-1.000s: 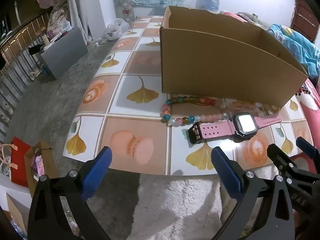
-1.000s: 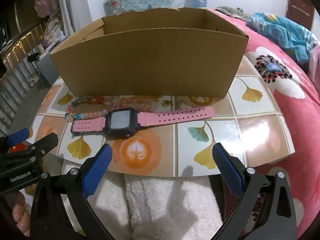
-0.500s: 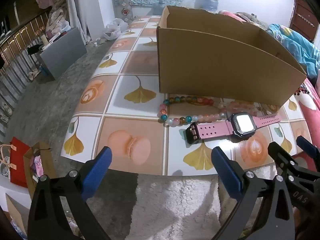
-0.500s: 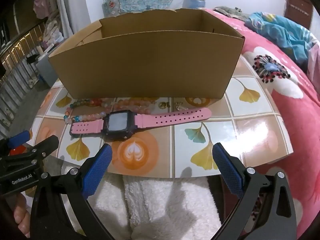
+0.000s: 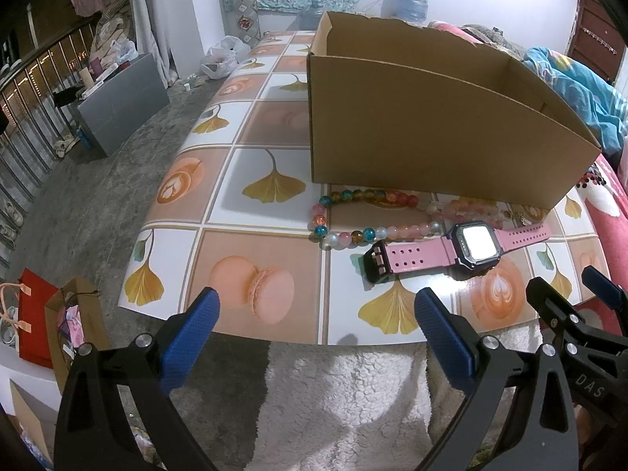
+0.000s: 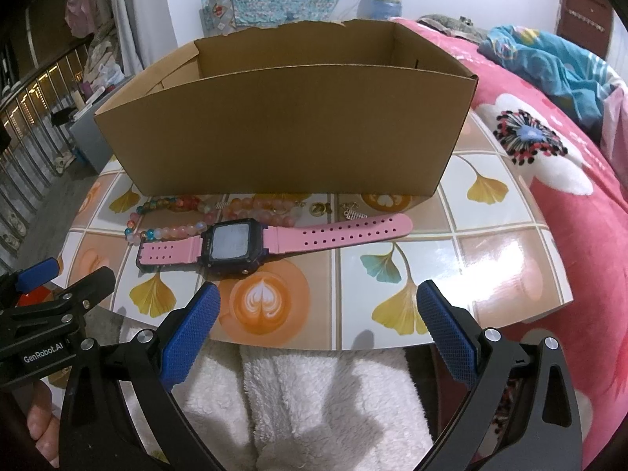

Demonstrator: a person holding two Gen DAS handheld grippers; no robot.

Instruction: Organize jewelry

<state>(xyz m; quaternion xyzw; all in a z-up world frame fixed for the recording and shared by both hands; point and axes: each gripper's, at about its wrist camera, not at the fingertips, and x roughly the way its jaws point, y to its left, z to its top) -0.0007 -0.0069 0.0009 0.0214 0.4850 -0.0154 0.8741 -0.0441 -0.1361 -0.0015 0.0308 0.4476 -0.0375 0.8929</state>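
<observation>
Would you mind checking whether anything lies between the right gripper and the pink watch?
Nothing visible does. The right gripper is open at the table's near edge, and only bare tabletop separates it from the pink watch. The beaded bracelet lies beyond the watch, before the cardboard box.

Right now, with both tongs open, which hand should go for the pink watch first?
Probably the right. In its view the right tongs sit open just short of the pink watch, whose face lies nearly ahead. For the left tongs, the watch lies off to the right, beyond the right-hand finger.
</observation>
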